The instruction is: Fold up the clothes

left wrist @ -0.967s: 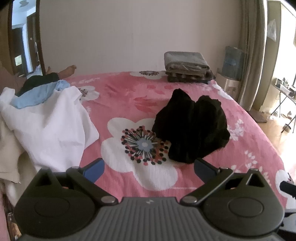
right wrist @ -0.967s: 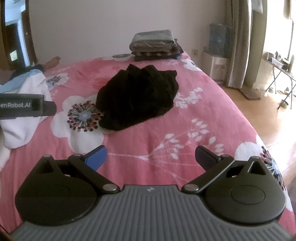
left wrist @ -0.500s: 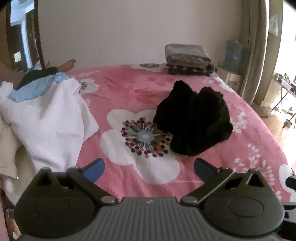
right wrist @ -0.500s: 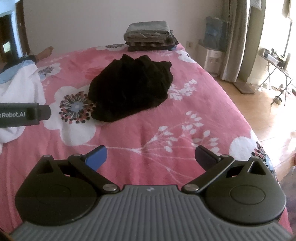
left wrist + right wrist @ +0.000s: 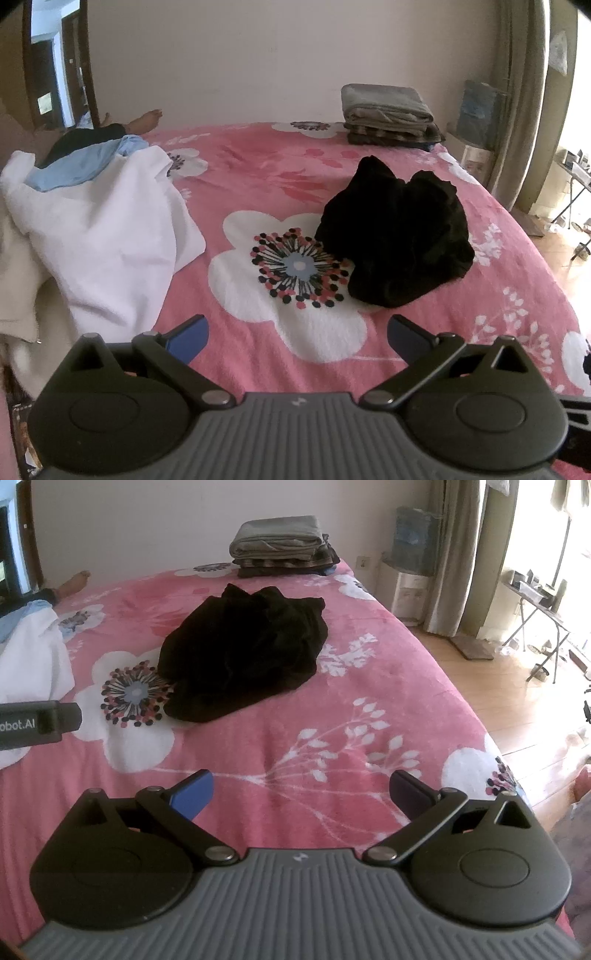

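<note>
Black garment (image 5: pixel 395 240) lies crumpled between white cloth (image 5: pixel 99 236) and folded stack (image 5: pixel 388 110).

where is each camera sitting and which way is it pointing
Left wrist: rides the left gripper, open, facing along the bed towards the black garment and white cloth.
Right wrist: rides the right gripper, open, further right; the other gripper's body shows at its left edge.
Shared: black garment, folded stack.

On the bed (image 5: pixel 280 184), the crumpled garment (image 5: pixel 395 236) lies mid-bed, the loose pile of clothes (image 5: pixel 99 229) well apart on its left, the folded stack (image 5: pixel 388 114) behind it at the far edge, near the wall
</note>
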A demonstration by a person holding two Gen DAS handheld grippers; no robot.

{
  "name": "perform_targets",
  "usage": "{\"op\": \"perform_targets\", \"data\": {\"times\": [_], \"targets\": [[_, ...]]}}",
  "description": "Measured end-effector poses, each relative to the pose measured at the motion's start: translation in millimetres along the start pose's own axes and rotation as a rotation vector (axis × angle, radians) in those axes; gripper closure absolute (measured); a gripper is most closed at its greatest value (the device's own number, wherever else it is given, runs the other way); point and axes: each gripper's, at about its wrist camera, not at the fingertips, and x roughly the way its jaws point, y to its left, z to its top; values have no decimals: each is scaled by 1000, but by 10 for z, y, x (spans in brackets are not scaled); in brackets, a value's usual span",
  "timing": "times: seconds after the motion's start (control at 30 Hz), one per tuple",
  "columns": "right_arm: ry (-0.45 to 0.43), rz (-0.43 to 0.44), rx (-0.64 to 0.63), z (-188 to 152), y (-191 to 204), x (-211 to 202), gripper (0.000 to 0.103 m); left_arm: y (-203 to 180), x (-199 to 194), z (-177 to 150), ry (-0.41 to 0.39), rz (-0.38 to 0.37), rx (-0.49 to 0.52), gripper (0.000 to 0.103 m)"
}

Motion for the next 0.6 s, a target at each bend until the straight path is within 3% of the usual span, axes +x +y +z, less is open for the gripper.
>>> {"op": "perform_targets", "data": {"times": [0.6], "targets": [[2,-16,-4,26,1,-18,1,-91,-19,-36,-5,45,33,0]]}}
